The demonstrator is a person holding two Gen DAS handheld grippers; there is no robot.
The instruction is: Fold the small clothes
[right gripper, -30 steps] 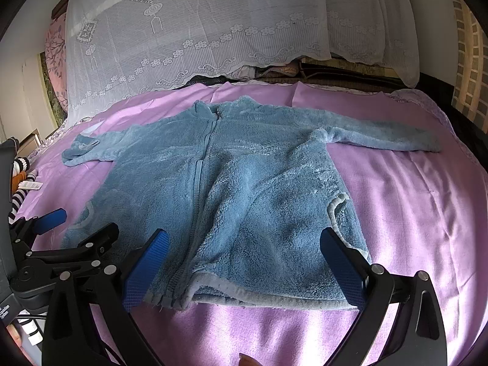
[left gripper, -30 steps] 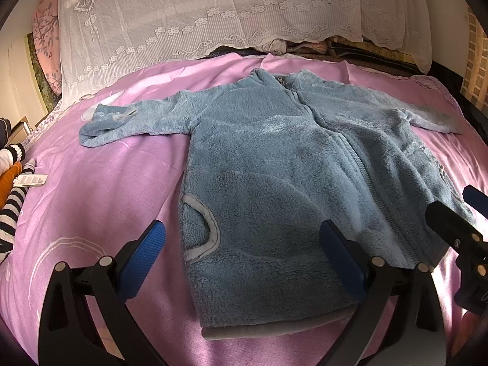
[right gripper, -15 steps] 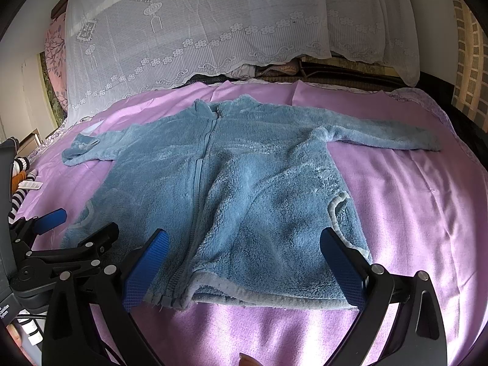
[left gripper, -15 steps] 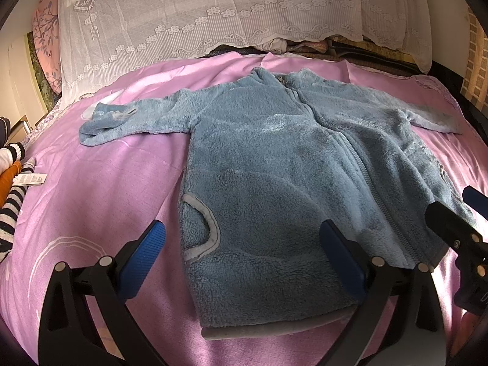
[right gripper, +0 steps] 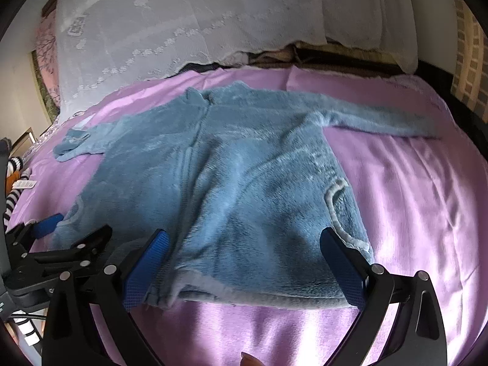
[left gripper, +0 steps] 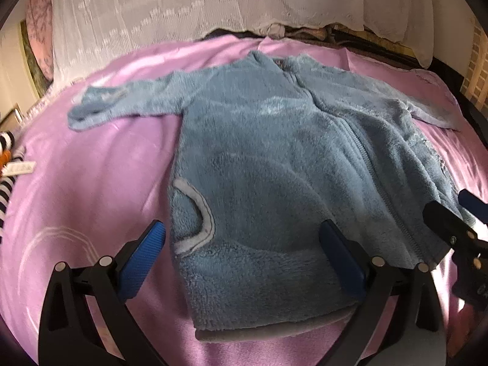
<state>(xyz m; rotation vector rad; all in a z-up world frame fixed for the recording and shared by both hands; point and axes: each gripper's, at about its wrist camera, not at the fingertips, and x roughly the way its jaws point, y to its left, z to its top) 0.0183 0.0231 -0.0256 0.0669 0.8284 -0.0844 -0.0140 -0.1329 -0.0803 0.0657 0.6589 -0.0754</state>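
Note:
A small blue fleece zip jacket (left gripper: pixel 274 164) lies flat, front up, on the pink bedspread (left gripper: pixel 91 183), both sleeves spread out; it also shows in the right wrist view (right gripper: pixel 244 183). My left gripper (left gripper: pixel 241 262) is open and empty, low over the jacket's near left hem by the pocket trim (left gripper: pixel 198 222). My right gripper (right gripper: pixel 244 270) is open and empty, over the near right hem. Each gripper shows at the edge of the other's view: the right one (left gripper: pixel 457 228), the left one (right gripper: pixel 55 244).
A white lace cover (left gripper: pixel 213 6) drapes the pillows at the head of the bed. Striped black-and-white clothing and a tag (left gripper: pixel 12 167) lie at the bed's left edge. A dark bed frame (right gripper: pixel 469 113) runs along the right.
Both views have shifted slightly forward and down toward the hem, with some motion blur. The jacket has not moved and both grippers stay open.

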